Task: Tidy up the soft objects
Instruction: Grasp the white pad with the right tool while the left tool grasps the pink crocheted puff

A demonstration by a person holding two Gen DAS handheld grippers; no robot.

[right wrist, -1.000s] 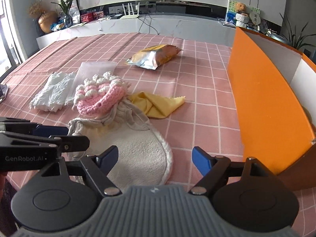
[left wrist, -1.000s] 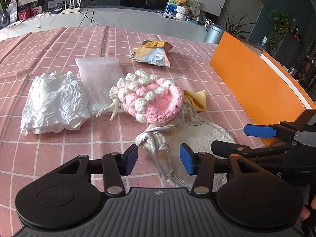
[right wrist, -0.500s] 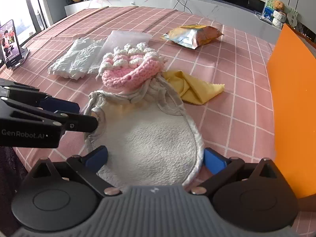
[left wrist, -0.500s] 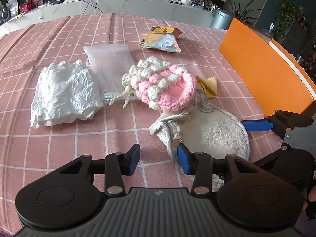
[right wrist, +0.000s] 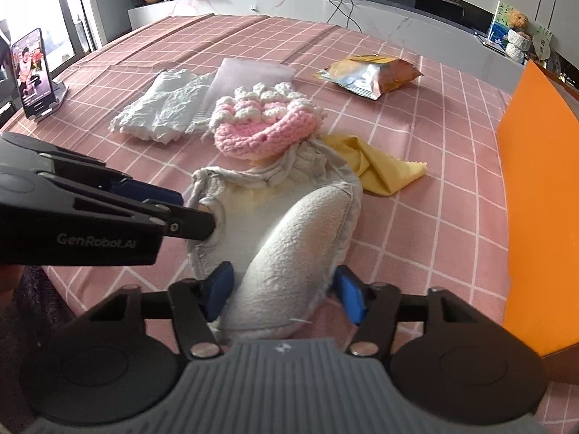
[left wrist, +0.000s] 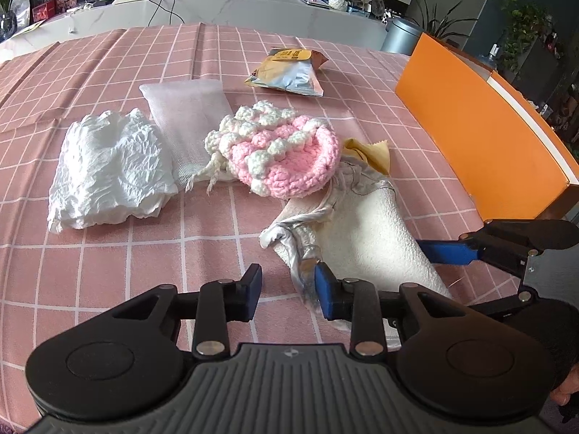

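Note:
A cream fleece cloth [left wrist: 365, 238] [right wrist: 289, 238] lies on the pink checked tablecloth, its near edge bunched up. My right gripper [right wrist: 284, 294] is open, its blue pads on either side of that raised fold. My left gripper [left wrist: 287, 285] is open at the cloth's left corner, its right pad [left wrist: 325, 289] touching the frayed edge. A pink and white crocheted hat [left wrist: 282, 152] [right wrist: 264, 123] rests on the cloth's far end. A yellow cloth [right wrist: 376, 170], a crumpled white cloth [left wrist: 108, 166] and a white mesh bag [left wrist: 188, 115] lie around it.
An orange box wall [left wrist: 481, 133] [right wrist: 535, 188] stands along the right side. A snack bag [left wrist: 289, 76] lies farther back. A phone on a stand [right wrist: 32, 72] is at the table's left edge. A white counter runs behind the table.
Both grippers have moved in on the cream cloth. The right gripper's pads now flank its near edge, which has risen into a fold. The left gripper has reached its left corner.

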